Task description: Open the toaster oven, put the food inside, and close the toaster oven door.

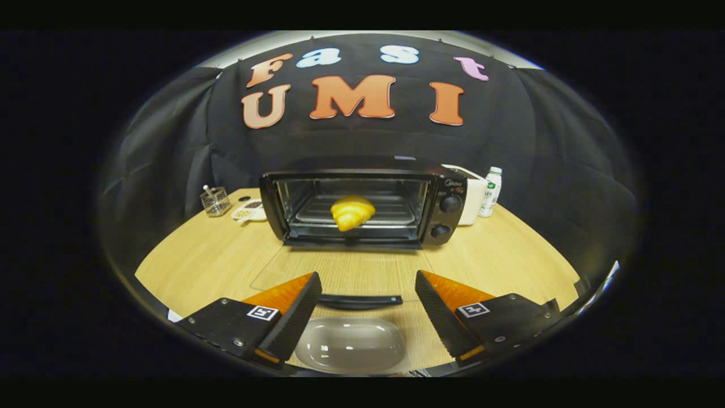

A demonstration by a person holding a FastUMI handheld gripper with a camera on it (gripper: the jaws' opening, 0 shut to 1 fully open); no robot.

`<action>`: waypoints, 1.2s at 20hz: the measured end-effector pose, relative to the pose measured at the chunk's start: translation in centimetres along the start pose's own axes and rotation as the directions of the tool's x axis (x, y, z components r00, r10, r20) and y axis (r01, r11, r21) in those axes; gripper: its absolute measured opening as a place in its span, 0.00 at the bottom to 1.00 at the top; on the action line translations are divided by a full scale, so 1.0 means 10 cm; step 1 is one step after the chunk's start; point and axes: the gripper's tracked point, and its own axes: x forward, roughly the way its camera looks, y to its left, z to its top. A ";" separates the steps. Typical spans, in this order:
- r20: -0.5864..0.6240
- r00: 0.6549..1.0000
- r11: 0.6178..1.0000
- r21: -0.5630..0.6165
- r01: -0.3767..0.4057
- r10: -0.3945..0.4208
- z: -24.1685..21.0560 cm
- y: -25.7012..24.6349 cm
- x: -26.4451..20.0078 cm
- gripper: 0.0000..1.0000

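Wood-grain desk [215,255], pale, carrying every item below. Toaster oven [362,207], black, standing near the desk's far edge at its middle; its glass door [340,272] is folded flat down onto the desk toward the tongs, with the dark door handle [360,301] lying crosswise between the two fingers. Two round knobs [450,204] sit one above the other on the oven's right panel; a small brand mark above them is too blurred to read. Croissant [352,212], golden yellow, lies on the wire rack at the front of the open oven cavity, well beyond the fingers. Tongs [365,309]: fingers spread wide apart, gripping nothing, hovering over the near edge of the desk. Plate [351,345], grey, oval, empty, on the near edge of the desk below and between the fingers. White box-shaped item [473,198] just right of the oven. White bottle [490,191] with a green label, print illegible, upright beside that item. Clear glass holder [215,201] near the far left corner of the desk. Small white dish [249,212] of dark and tan contents between the holder and the oven.
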 end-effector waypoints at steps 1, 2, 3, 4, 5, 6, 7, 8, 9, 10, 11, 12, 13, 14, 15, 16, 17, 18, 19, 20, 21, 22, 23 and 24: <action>-0.012 1.000 1.000 -0.003 -0.003 0.003 -0.08 0.03 -0.01 0.99; -0.022 1.000 1.000 -0.006 -0.004 0.004 -0.15 0.03 -0.01 0.99; -0.035 0.999 1.000 -0.010 -0.005 0.005 -0.22 0.04 -0.01 0.99; -0.049 0.999 1.000 -0.011 -0.007 0.007 -0.30 0.05 0.00 0.99; -0.062 0.998 1.000 -0.008 -0.009 0.008 -0.37 0.06 0.02 0.99; -0.079 0.997 1.000 -0.007 -0.010 0.009 -0.44 0.07 0.05 0.99; -0.094 0.995 1.000 -0.005 -0.013 0.012 -0.52 0.09 0.08 0.99; -0.110 0.994 1.000 -0.002 -0.016 0.016 -0.58 0.10 0.11 0.99; -0.126 0.992 1.000 -0.001 -0.022 0.021 -0.63 0.13 0.15 0.99; -0.138 0.990 1.000 -0.001 -0.023 0.023 -0.68 0.14 0.18 0.99; -0.146 0.989 1.000 0.001 -0.025 0.024 -0.70 0.15 0.21 0.99; -0.153 0.988 1.000 0.006 -0.031 0.031 -0.72 0.17 0.25 0.99; -0.157 0.987 0.999 0.012 -0.035 0.036 -0.73 0.20 0.30 0.99; -0.164 0.986 0.999 0.012 -0.038 0.040 -0.74 0.21 0.33 0.99; -0.176 0.984 0.999 0.010 -0.039 0.040 -0.75 0.23 0.36 0.99; -0.188 0.981 0.999 0.008 -0.042 0.043 -0.77 0.24 0.38 0.99; -0.200 0.979 0.999 0.007 -0.040 0.041 -0.79 0.26 0.41 0.99; -0.217 0.976 0.999 0.010 -0.032 0.034 -0.83 0.26 0.42 0.99; -0.219 0.976 1.000 0.009 -0.017 0.018 -0.82 0.24 0.42 0.99; -0.216 0.976 1.000 0.018 -0.007 0.010 -0.82 0.21 0.43 1.00; -0.213 0.977 0.999 0.037 0.001 0.007 -0.81 0.19 0.44 0.99; -0.221 0.975 0.999 0.050 -0.004 0.015 -0.83 0.21 0.44 1.00; -0.218 0.976 0.999 0.048 -0.009 0.019 -0.83 0.21 0.45 1.00; -0.212 0.977 0.999 0.048 -0.009 0.019 -0.80 0.21 0.44 1.00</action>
